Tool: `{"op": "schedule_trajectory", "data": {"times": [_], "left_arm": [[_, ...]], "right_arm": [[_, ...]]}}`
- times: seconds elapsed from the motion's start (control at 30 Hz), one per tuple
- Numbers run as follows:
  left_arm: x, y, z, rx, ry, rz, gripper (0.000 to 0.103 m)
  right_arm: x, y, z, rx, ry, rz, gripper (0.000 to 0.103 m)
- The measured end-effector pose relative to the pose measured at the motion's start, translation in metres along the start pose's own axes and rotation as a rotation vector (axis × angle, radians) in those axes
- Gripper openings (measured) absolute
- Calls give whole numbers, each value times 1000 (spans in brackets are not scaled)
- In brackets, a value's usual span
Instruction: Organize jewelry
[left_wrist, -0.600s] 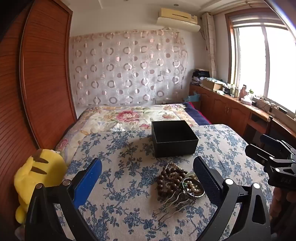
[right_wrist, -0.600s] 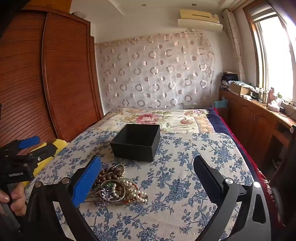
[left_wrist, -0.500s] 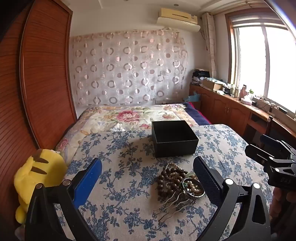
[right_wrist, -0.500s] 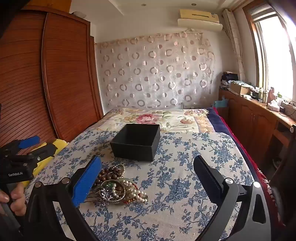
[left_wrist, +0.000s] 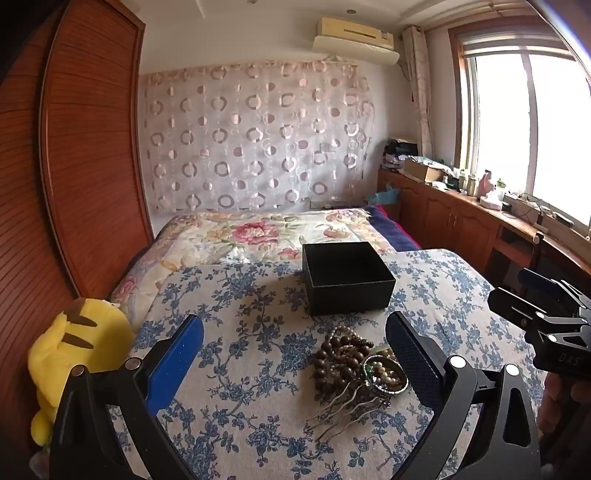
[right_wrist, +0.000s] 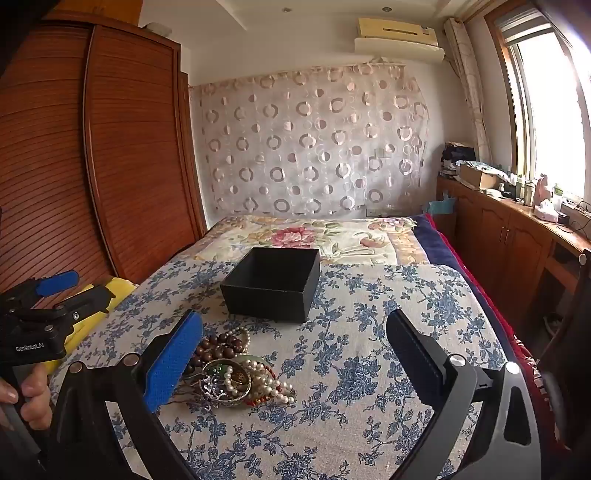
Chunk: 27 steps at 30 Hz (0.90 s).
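Note:
A pile of jewelry (left_wrist: 354, 365) lies on the blue floral cloth: brown bead strands (left_wrist: 338, 356), a silver bangle with pearls (left_wrist: 386, 376) and a metal hair comb (left_wrist: 343, 410). It also shows in the right wrist view (right_wrist: 236, 373). An open black box (left_wrist: 347, 280) stands just behind the pile, seen too in the right wrist view (right_wrist: 273, 282). My left gripper (left_wrist: 293, 354) is open and empty above the cloth, the pile near its right finger. My right gripper (right_wrist: 295, 354) is open and empty, the pile by its left finger.
A yellow plush toy (left_wrist: 74, 354) sits at the cloth's left edge. A floral quilt (left_wrist: 266, 236) covers the bed behind the box. A wooden wardrobe (left_wrist: 74, 166) lines the left wall, and cabinets (right_wrist: 509, 236) with clutter run under the window on the right.

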<state>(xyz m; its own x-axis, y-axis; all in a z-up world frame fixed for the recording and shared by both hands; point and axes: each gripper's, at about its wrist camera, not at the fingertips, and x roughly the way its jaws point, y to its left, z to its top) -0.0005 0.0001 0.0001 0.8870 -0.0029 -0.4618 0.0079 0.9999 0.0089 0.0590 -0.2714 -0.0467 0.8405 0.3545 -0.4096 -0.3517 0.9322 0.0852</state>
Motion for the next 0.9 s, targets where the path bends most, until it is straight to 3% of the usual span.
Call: {"op": "schedule_trajectory", "data": {"times": [0.9], "left_arm": [[-8, 0, 11, -3, -1, 1, 95]], "right_arm": [[-5, -1, 0, 0, -5, 6, 100]]}}
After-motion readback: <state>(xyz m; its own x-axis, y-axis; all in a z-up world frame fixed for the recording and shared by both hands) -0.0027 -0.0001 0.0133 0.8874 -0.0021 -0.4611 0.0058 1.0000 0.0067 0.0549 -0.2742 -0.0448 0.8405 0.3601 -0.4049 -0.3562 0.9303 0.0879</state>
